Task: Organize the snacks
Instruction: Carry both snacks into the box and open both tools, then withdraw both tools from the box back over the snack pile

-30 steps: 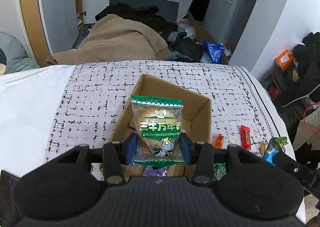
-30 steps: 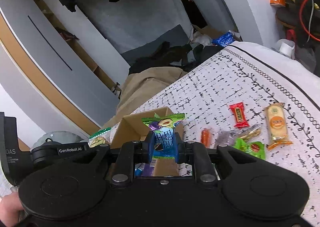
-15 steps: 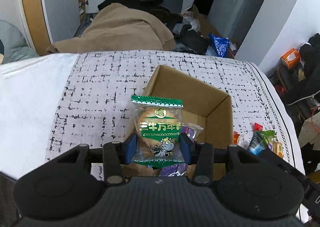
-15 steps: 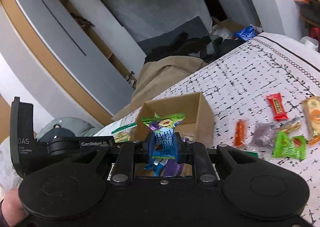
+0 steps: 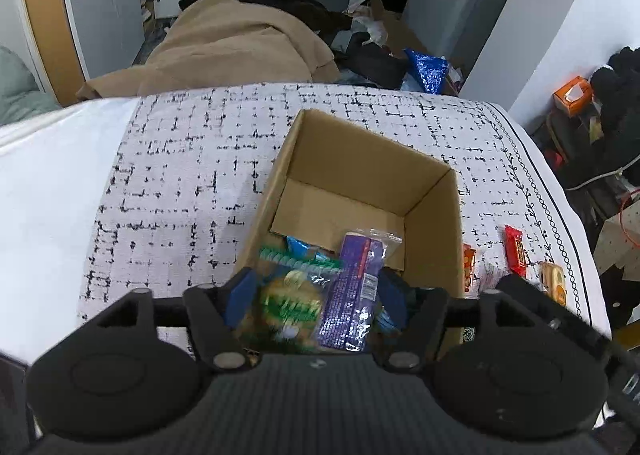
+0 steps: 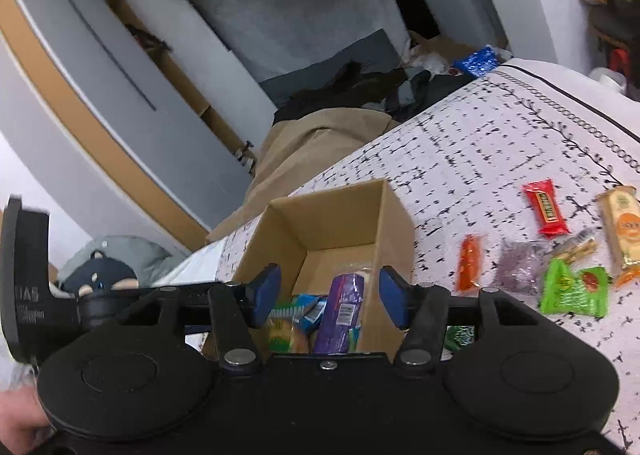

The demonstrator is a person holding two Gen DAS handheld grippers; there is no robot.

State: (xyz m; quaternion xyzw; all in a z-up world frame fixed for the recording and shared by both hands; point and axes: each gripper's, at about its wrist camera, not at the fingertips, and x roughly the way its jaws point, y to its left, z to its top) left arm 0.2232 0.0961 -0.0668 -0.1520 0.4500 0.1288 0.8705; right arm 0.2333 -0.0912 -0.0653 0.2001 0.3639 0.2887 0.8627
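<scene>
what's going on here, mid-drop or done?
A person is sorting snacks into a cardboard box with two handheld grippers. Both the left gripper and the right gripper hang over the box with jaws open. The green cake packet and purple bar lie inside. A red bar and other snacks wait on the bed.

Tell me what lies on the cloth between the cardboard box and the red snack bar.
In the right wrist view, a small orange packet lies between the cardboard box and the red snack bar; otherwise bare patterned cloth.
</scene>
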